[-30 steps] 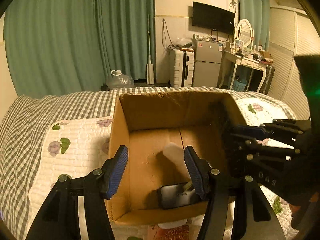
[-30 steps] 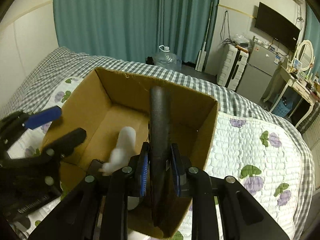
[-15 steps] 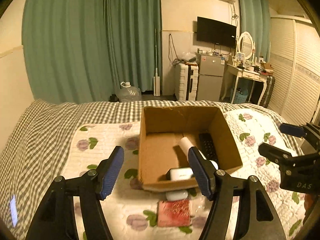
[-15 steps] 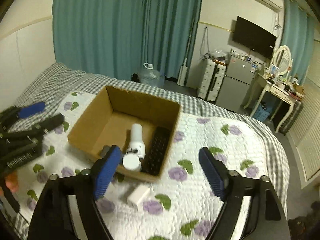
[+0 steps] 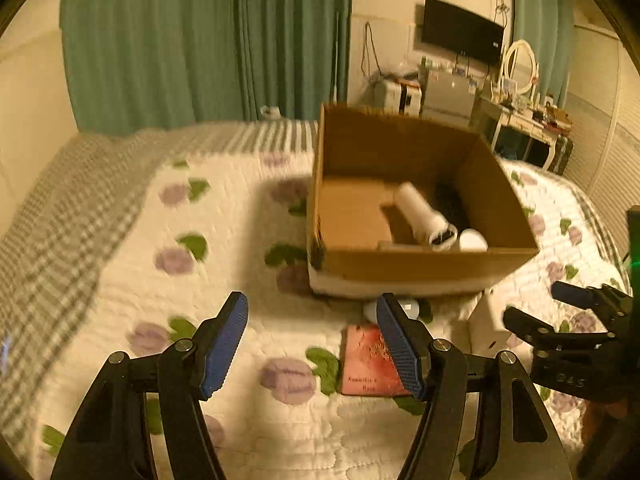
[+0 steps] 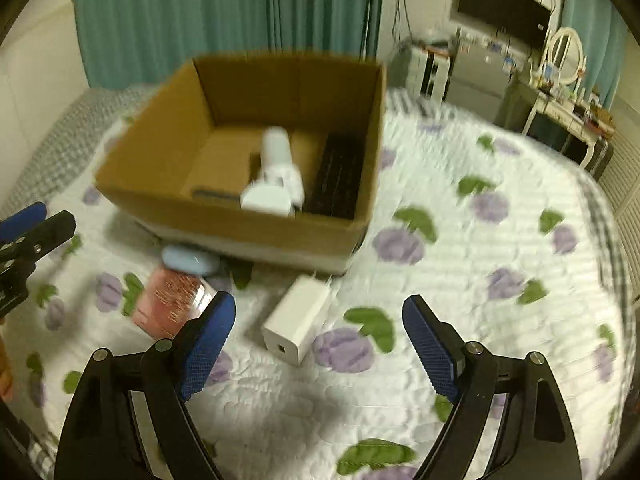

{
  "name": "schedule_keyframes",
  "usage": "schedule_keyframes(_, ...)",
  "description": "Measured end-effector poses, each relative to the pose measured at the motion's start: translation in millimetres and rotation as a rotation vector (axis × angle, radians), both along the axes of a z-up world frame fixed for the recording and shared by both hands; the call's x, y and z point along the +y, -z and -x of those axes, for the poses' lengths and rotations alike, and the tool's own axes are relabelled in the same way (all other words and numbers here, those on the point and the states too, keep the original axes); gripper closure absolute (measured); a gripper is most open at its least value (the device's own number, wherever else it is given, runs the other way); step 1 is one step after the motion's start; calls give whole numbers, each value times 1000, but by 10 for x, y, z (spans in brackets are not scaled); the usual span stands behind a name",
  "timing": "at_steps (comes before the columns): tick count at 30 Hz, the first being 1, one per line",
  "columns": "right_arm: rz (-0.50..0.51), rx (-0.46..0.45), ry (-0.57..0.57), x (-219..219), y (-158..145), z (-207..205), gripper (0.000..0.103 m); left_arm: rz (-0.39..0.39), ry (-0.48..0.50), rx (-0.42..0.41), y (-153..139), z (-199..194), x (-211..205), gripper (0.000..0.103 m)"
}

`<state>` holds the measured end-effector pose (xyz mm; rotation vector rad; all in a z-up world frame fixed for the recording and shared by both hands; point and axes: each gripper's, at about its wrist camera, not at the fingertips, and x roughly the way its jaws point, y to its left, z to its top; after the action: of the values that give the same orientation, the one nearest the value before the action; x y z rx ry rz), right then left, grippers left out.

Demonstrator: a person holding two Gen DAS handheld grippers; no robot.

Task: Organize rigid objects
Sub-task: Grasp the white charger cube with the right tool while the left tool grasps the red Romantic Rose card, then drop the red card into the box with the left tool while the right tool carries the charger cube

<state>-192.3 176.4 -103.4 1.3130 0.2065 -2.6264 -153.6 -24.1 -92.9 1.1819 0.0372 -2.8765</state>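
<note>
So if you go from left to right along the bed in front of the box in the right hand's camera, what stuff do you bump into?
Left gripper at the edge → red booklet → white charger block → then only flowery quilt.

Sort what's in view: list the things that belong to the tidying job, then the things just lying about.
Job:
cardboard box
white bottle, black remote, both inside the box
white charger
red booklet
pale blue case

Lying about:
quilt
curtains
TV
dressing table
</note>
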Motion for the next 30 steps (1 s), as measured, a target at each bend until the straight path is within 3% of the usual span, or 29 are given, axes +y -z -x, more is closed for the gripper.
schedule_keyframes(4, 22, -37, 16, -30, 175, 123, 32, 16, 22, -34, 209, 65, 72, 33)
schedule_keyframes(7, 39, -80, -12, -80, 304, 195, 58, 8, 48, -64, 348, 104, 166, 33)
schedule_keyframes(10, -9, -60, -21, -106, 350, 172, 70, 1, 92, -92, 438, 87, 276, 33)
schedule_keyframes(11, 17, -53, -19, -65, 320, 150, 75, 0, 110, -102, 473, 85, 310, 33)
schedule_keyframes(17, 51, -24, -14, 70, 254, 46, 75, 27, 214, -194, 697, 76, 578, 33)
schedule_keyframes(20, 61, -31, -22, 79, 254, 39, 75, 59, 198, -238, 834, 150, 597, 33)
schedule_keyframes(30, 66, -52, -32, 14, 232, 50, 75, 23, 237, -324, 931, 390, 603, 26)
